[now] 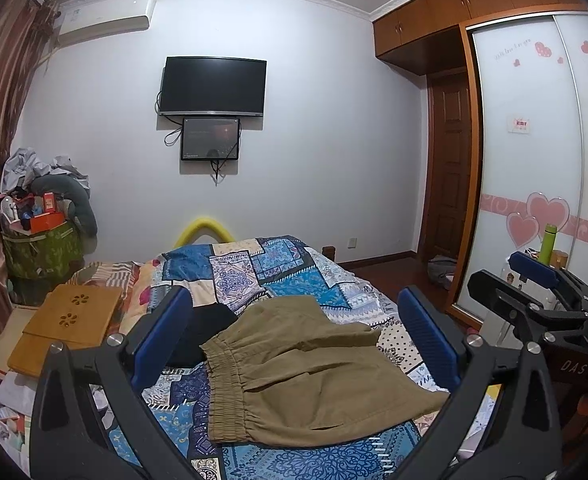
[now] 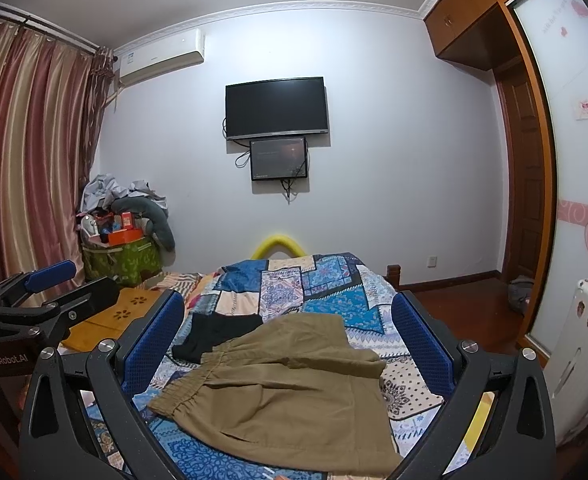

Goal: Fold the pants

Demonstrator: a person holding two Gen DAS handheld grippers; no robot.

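Khaki pants [image 1: 302, 372] with an elastic waistband lie folded on the patchwork bedspread [image 1: 253, 276], waistband toward the left; they also show in the right wrist view [image 2: 289, 396]. My left gripper [image 1: 294, 336] is open and empty, held above the pants with its blue pads on either side. My right gripper [image 2: 289, 340] is open and empty too, above the pants. The right gripper [image 1: 534, 280] shows at the right edge of the left wrist view. The left gripper [image 2: 53, 284] shows at the left edge of the right wrist view.
A black garment [image 1: 205, 332] lies on the bed beyond the waistband, also in the right wrist view [image 2: 217, 336]. A wooden lap tray [image 1: 69, 328] sits at the bed's left. A cluttered green bag [image 1: 41, 252] stands in the corner. A wardrobe [image 1: 534, 160] is at the right.
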